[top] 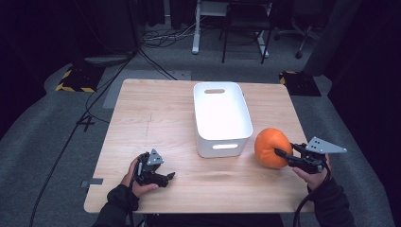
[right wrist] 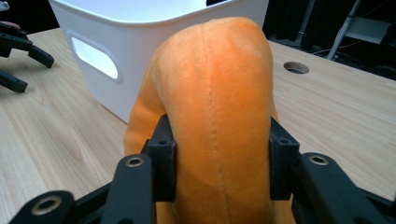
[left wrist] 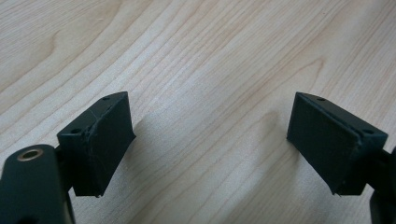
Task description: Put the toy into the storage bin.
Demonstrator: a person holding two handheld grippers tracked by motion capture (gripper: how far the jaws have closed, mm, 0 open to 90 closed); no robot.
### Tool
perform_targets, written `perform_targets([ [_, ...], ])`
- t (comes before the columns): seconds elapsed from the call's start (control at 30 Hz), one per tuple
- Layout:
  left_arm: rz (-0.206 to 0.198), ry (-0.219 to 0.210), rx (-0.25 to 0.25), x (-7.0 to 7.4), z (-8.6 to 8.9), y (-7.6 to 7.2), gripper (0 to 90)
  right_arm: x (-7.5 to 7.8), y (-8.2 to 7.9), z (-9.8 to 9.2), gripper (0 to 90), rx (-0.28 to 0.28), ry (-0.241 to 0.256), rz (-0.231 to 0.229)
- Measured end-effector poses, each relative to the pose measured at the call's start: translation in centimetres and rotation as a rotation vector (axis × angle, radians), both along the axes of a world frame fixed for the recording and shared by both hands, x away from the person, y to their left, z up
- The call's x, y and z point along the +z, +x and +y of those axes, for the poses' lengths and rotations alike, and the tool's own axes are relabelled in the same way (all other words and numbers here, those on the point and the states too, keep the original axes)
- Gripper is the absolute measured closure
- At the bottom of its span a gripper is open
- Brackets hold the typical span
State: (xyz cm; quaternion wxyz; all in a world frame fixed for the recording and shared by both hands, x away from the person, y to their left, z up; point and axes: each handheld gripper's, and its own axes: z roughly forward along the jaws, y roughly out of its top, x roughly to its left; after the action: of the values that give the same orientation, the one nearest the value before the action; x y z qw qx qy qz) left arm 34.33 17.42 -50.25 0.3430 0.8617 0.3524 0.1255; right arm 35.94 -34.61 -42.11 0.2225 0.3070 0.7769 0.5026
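Left tongs (top: 166, 178) are lying low on the worktop (top: 156, 118), jaws spread wide and gripping nothing. White bin (top: 221, 118) is sitting between the two tongs, slightly beyond them. Right tongs (top: 282, 154) are pinching the orange plush pumpkin (top: 269, 146), jaws pressing into its soft sides; the pumpkin is sitting on the worktop just beside the bin's near corner.

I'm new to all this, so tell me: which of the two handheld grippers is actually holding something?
The right gripper, beside the white bin: its jaws squeeze the orange plush pumpkin. The left gripper is open, with bare wooden table between its jaws.
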Motion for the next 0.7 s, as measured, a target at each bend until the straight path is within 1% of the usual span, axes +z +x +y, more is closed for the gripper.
perform_targets([
  [0.1, -0.003, -0.001, 0.002, 0.0, 0.0, 0.0, 14.6, 0.5, 0.0, 0.2, 56.3, 0.000, 0.004, -0.004],
  [0.17, 0.000, 0.000, 0.000, 0.0, 0.0, 0.0, 14.6, 0.9, 0.0, 0.2, 56.3, 0.001, 0.006, -0.019],
  [0.23, -0.002, 0.000, 0.002, 0.0, 0.0, 0.0, 14.6, 1.3, 0.1, 0.2, 56.3, -0.003, 0.016, -0.027],
  [0.4, 0.000, 0.000, 0.000, 0.0, 0.0, 0.0, 14.6, 2.4, 0.4, 0.3, 56.2, -0.009, 0.016, -0.044],
  [0.43, -0.005, 0.001, 0.002, 0.0, 0.0, 0.0, 14.6, 2.6, 0.4, 0.3, 56.2, -0.010, 0.011, -0.053],
  [0.53, -0.003, -0.002, 0.002, 0.0, 0.0, 0.0, 14.6, 3.5, 0.5, 0.4, 56.2, -0.014, 0.020, -0.068],
  [0.63, -0.002, -0.002, 0.003, 0.0, 0.0, 0.0, 14.6, 4.3, 0.7, 0.5, 56.2, -0.019, 0.018, -0.085],
  [0.7, -0.003, -0.001, 0.002, 0.0, 0.0, 0.0, 14.6, 4.8, 0.8, 0.6, 56.2, -0.016, 0.023, -0.088],
])
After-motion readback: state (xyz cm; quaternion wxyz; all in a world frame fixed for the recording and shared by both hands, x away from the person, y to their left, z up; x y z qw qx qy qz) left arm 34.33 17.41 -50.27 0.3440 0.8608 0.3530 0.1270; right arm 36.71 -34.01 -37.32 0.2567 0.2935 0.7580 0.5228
